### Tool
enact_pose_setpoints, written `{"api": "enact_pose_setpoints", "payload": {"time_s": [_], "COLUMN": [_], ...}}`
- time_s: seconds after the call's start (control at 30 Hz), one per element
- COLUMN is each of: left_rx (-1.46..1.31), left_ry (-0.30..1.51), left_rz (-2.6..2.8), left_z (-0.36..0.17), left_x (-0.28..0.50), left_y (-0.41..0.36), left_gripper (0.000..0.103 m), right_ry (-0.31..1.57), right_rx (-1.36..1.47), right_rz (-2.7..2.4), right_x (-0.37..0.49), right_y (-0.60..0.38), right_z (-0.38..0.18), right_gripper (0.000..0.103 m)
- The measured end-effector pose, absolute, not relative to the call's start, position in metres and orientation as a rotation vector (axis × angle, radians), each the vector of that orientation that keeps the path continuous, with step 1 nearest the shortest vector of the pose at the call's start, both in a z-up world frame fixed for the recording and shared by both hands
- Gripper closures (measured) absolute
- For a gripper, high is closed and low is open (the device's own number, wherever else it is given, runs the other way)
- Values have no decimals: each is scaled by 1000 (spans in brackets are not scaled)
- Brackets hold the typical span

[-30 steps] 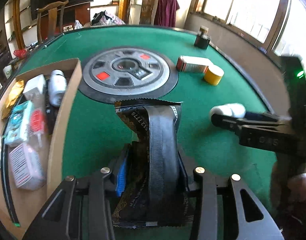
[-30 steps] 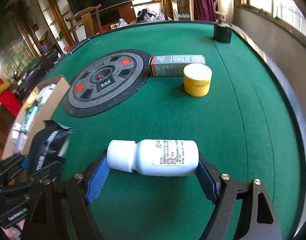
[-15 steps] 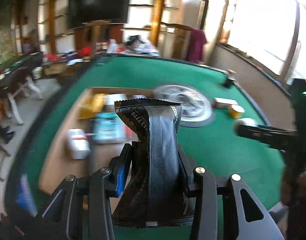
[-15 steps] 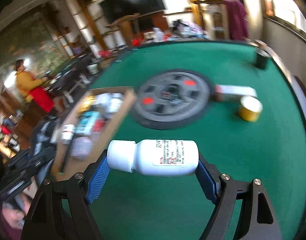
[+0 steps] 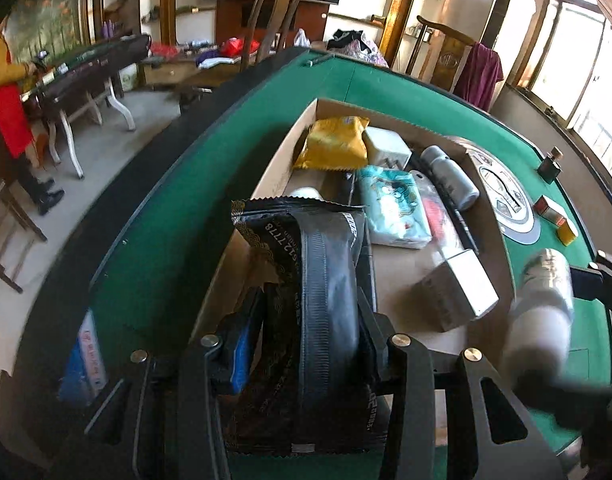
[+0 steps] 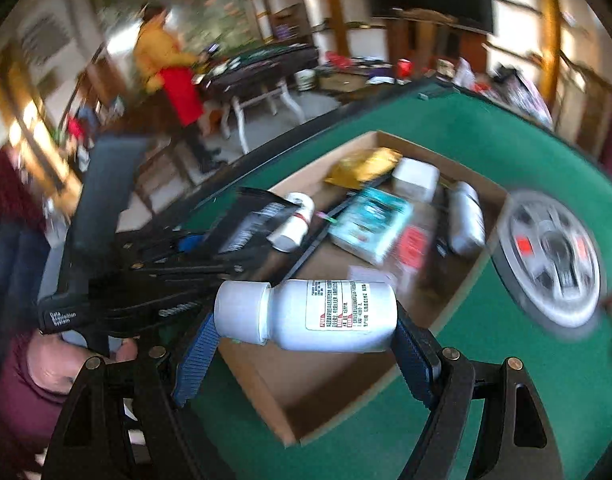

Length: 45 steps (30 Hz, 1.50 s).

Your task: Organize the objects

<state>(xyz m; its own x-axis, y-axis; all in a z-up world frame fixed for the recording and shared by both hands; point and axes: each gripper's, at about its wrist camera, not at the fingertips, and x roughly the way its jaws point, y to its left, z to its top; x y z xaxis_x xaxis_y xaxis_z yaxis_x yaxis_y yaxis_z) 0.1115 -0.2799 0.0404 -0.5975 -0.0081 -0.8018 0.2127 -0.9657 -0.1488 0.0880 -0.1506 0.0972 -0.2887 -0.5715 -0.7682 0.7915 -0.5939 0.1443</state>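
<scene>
Crowding inside the cardboard box (image 5: pixel 390 118) looks like the main hazard: the far half already holds a yellow pouch (image 5: pixel 334 142), a teal packet (image 5: pixel 394 208), a grey bottle (image 5: pixel 450 176), a small white box (image 5: pixel 458 290) and more, so only the near floor of the box is bare. Both hands carry loads above that same patch of the green tabletop (image 5: pixel 210 152), and the two tools are near each other, so they could knock together if both go down at once. The white pill bottle (image 6: pixel 306 314) lies crosswise and is clamped end to end, cap against one blue pad and base against the other; being round, it would probably roll into the other goods or toward the box wall on release. The black foil packet (image 5: pixel 302 300) is soft and stands tall out of the grip, so it may fold or catch on the box edge.

The left gripper (image 5: pixel 306 320) points steeply down over the near end of the box, its fingers narrow and pinching the packet's lower part. The right gripper (image 6: pixel 306 340) also tilts down from the box's right side, fingers wide around the bottle. Blur in the right view leaves its exact height unclear.
</scene>
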Motion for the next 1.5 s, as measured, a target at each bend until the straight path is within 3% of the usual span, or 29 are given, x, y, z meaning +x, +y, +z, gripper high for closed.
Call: {"api": "enact_pose_setpoints", "payload": {"time_s": [0.5,0.73,1.07,1.2,1.33,1.5], "left_rx": [1386,1395,1366,1354,1368,1324], "left_ry": [411,374,307,295,345,234], "left_rz": [-2745,-2751,-2737,-2725,-2742,-2724], "left_z": [34,31,29,29,32,41], "left_x": [97,93,91,92,94,101], "left_y": [-291,-285,-278,-277,-273,-259], "left_gripper": [60,60,58,46,25,17], "right_ry": [884,969,917,927,892,823], "right_rx": [929,917,957,945,911,876], "right_rz": [-1808,-1750,-1774,-1813,-1862,-1929], "right_x": [93,92,78,77,81,86], "right_y": [-206,-214,-209,-211,-209,-197], "right_z": [59,45,37,36,45,64], "right_gripper": [18,18,18,17,16,12]}}
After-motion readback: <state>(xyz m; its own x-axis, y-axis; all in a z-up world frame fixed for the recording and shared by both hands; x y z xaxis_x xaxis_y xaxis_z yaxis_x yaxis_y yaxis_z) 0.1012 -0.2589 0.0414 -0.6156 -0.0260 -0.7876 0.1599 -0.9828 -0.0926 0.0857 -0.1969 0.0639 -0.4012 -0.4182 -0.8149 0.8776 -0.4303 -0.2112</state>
